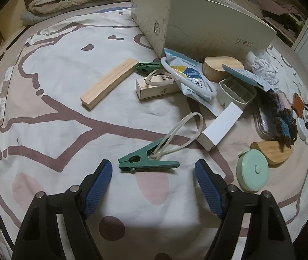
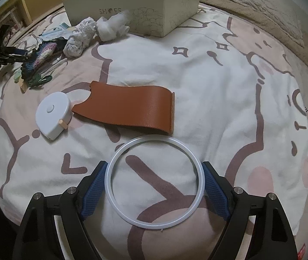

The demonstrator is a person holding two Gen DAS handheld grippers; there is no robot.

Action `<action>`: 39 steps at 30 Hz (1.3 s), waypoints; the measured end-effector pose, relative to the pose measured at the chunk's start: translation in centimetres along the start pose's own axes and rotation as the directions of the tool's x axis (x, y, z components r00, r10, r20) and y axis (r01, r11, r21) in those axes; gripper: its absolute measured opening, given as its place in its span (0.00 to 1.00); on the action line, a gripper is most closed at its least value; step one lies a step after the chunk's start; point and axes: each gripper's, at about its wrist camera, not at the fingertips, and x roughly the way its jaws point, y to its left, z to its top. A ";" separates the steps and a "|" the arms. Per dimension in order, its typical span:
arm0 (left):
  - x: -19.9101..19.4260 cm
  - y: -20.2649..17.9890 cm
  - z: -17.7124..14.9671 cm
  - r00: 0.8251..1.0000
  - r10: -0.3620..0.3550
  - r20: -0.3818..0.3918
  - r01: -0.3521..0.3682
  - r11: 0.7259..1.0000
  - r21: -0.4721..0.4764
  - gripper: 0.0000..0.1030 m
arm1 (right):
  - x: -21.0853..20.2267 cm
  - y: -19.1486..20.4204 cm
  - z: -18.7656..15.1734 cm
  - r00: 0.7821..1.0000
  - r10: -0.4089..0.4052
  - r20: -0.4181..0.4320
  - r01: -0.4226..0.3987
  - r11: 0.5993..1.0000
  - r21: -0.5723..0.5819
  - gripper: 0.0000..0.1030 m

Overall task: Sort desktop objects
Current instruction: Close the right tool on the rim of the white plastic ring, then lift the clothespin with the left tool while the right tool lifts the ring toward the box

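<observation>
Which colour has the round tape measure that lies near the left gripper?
Pale mint green tape measure, best seen in the left wrist view.

A translucent white silicone ring [image 2: 154, 183] lies flat on the patterned bedspread [image 2: 229, 99], its left and right edges against the blue pads [image 2: 94, 192] of the right tool [image 2: 154, 186]. Just beyond it lies a curled brown leather piece [image 2: 130, 108], with a white round tape measure [image 2: 53, 114] touching its left end. A green clip [image 1: 147, 162] with a looped white cord lies before the left tool [image 1: 153, 178], a mint tape measure [image 1: 252, 170] to its right.
</observation>
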 end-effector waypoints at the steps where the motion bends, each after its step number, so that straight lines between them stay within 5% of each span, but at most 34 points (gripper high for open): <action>1: 0.0 0.0 0.0 1.000 0.001 0.000 -0.001 1.000 -0.001 0.75 | 0.0 0.2 0.1 1.000 -0.012 0.001 0.012 1.000 -0.011 0.82; 7: 0.0 0.0 0.1 1.000 -0.001 -0.003 0.001 0.999 -0.034 0.73 | 0.0 0.2 0.4 1.000 -0.022 -0.008 0.022 1.000 -0.001 0.82; 13: -0.1 0.6 0.4 1.000 -0.008 -0.009 0.007 0.985 -0.172 0.71 | -0.2 0.3 0.6 0.999 -0.052 -0.001 0.052 0.999 -0.014 0.82; 20: -0.3 -0.2 0.0 0.998 0.066 -0.002 -0.066 0.991 -0.114 0.52 | -0.8 0.0 1.0 0.997 -0.070 0.020 0.070 0.998 -0.004 0.82; 26: -0.6 -0.9 -0.3 0.995 0.099 0.013 -0.098 0.993 -0.061 0.51 | -1.5 -0.4 1.3 0.995 -0.086 0.041 0.086 0.996 0.018 0.82; 39: -2.6 0.4 0.8 0.990 0.120 0.071 -0.112 0.987 -0.116 0.51 | -3.4 -0.6 2.7 0.988 -0.113 0.106 0.110 0.993 0.039 0.82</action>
